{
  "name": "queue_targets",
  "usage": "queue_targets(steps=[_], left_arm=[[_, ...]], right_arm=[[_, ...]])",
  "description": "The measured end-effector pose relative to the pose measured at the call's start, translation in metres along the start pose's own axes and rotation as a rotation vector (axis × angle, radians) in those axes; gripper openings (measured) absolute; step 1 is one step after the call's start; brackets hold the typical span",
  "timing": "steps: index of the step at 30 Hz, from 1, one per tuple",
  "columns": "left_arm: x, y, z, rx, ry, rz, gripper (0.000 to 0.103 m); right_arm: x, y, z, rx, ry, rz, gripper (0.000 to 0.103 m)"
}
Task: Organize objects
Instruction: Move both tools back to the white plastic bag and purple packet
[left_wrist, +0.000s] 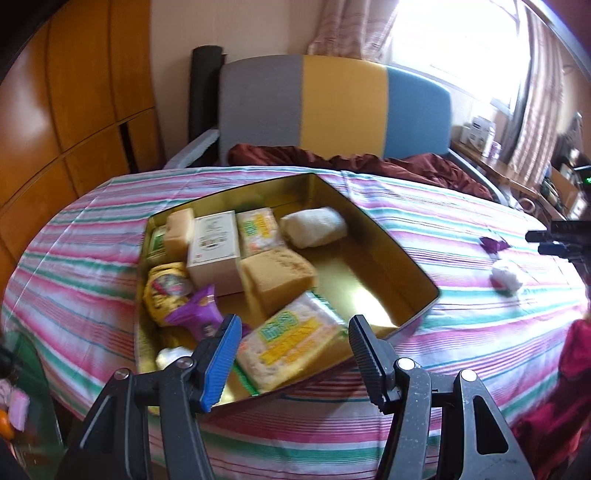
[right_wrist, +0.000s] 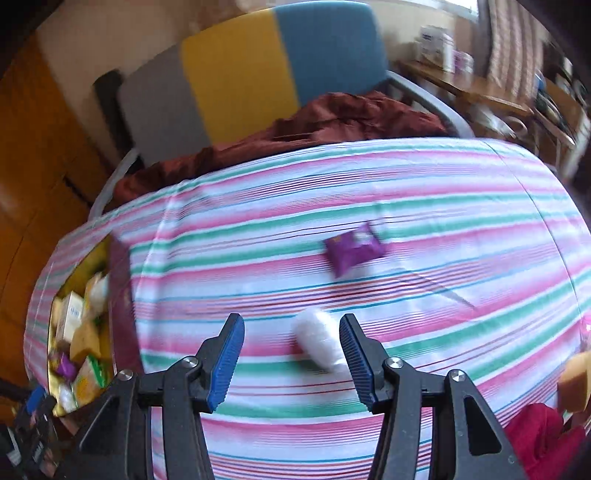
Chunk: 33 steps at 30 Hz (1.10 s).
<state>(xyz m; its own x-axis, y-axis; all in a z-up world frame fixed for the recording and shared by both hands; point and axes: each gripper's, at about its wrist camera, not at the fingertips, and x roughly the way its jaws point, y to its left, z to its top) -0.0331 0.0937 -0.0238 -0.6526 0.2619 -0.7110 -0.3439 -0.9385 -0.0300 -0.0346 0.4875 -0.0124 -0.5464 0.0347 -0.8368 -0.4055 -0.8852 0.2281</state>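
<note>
A gold tin box (left_wrist: 402, 258) sits on the striped tablecloth (left_wrist: 461, 332) and holds several snack packs, a white carton (left_wrist: 214, 254), yellow sponges (left_wrist: 277, 280) and a white roll (left_wrist: 314, 225). My left gripper (left_wrist: 291, 354) is open and empty above the tin's near edge, over a yellow-green snack pack (left_wrist: 291, 343). My right gripper (right_wrist: 291, 350) is open, with a white wrapped roll (right_wrist: 317, 339) lying on the cloth between its fingers. A purple packet (right_wrist: 352, 251) lies farther off. The roll (left_wrist: 506, 278) and packet (left_wrist: 493, 243) also show in the left wrist view.
A grey, yellow and blue chair (left_wrist: 332, 107) with a dark red cloth (left_wrist: 369, 162) stands behind the table. Wooden cabinets (left_wrist: 55, 129) are at the left. A cluttered desk (left_wrist: 517, 170) is at the right. A yellow sponge (right_wrist: 574, 380) sits at the right edge.
</note>
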Motion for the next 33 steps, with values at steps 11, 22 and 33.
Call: queue_targets(steps=[11,22,33], left_arm=[[0.019,-0.1,0.028,0.169,0.032,-0.224,0.061],[0.086,-0.223,0.05,0.221,0.203,-0.467,0.061],[0.157,-0.282,0.064,0.08,0.349,-0.521,0.064]], right_arm=[[0.037,-0.106,0.004,0.375,0.031,-0.064,0.055],[0.025,-0.127,-0.001,0.504,-0.016,0.031,0.055],[0.03,-0.129,0.0,0.518,0.003,0.075,0.055]])
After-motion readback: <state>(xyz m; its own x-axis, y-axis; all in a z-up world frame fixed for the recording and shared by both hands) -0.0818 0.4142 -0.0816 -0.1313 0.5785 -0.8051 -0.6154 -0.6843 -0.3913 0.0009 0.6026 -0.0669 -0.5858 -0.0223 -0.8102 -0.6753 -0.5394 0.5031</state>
